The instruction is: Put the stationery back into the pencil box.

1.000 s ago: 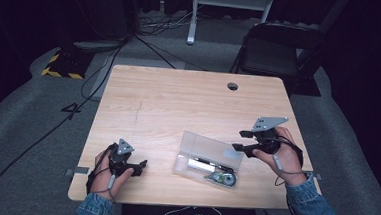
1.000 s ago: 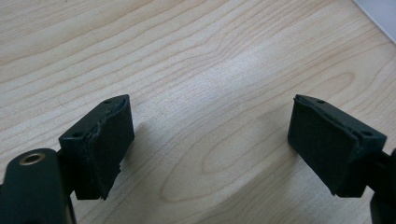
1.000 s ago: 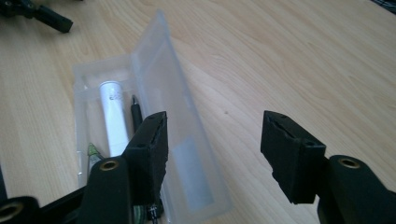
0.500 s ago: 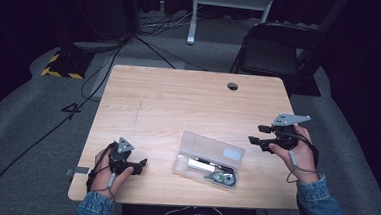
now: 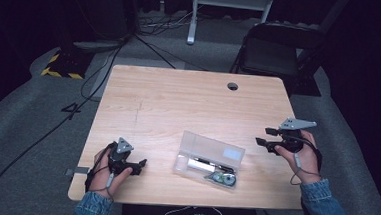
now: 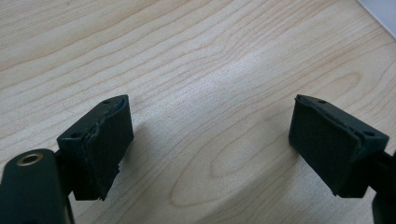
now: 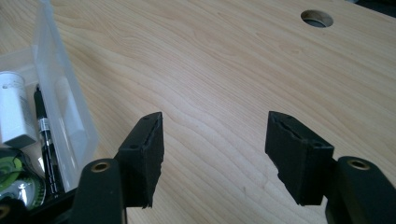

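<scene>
1. Pale wooden table stood on grey carpet in a dark room, with a cable hole near its far edge and a black chair beyond.
2. A clear plastic box lay open at the near middle of the table, holding a white cylinder, a black pen and a small roll of tape.
3. The left gripper rested low at the near left corner, well apart from the box, its jaws spread over bare wood.
4. The right gripper hovered just right of the box, its jaws having just opened, nothing between them.
</scene>
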A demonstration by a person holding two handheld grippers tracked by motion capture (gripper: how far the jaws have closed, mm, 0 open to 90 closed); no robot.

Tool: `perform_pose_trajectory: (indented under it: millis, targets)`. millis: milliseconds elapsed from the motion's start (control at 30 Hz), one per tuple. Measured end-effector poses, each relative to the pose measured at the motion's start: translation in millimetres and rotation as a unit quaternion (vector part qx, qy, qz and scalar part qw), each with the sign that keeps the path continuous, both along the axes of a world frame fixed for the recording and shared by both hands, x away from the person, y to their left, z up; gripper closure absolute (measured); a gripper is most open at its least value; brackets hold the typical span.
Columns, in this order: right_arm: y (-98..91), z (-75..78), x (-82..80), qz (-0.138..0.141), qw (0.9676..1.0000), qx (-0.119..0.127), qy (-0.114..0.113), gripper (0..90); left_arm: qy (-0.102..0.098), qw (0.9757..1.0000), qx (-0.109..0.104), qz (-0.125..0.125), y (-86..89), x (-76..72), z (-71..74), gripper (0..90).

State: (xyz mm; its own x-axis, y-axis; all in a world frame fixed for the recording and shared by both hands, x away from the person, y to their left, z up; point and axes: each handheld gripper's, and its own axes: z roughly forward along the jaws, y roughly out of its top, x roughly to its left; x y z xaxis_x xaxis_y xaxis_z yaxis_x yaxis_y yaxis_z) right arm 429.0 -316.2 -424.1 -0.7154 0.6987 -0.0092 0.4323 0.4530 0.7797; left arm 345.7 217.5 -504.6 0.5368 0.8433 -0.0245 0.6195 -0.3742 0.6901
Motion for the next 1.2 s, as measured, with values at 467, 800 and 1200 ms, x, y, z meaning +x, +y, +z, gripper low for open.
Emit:
perform_pose_trajectory:
  millis: [467, 800, 1200]
  targets:
    - [-6.1, -36.1, 5.0, 0.000, 0.9999, 0.002, 0.014, 38.0, 0.000, 1.0000, 0.000, -0.001, 0.0, 0.0, 0.0, 14.1]
    - [0.9, -58.4, 8.6, 0.006, 0.9993, -0.014, 0.034, 36.8, 0.000, 1.0000, 0.000, -0.001, -0.1, 0.0, 0.0, 14.1]
    - [6.7, -72.8, 9.9, 0.007, 0.9985, -0.019, 0.052, 29.9, -0.001, 1.0000, -0.001, 0.000, -0.2, 0.0, -0.3, 14.1]
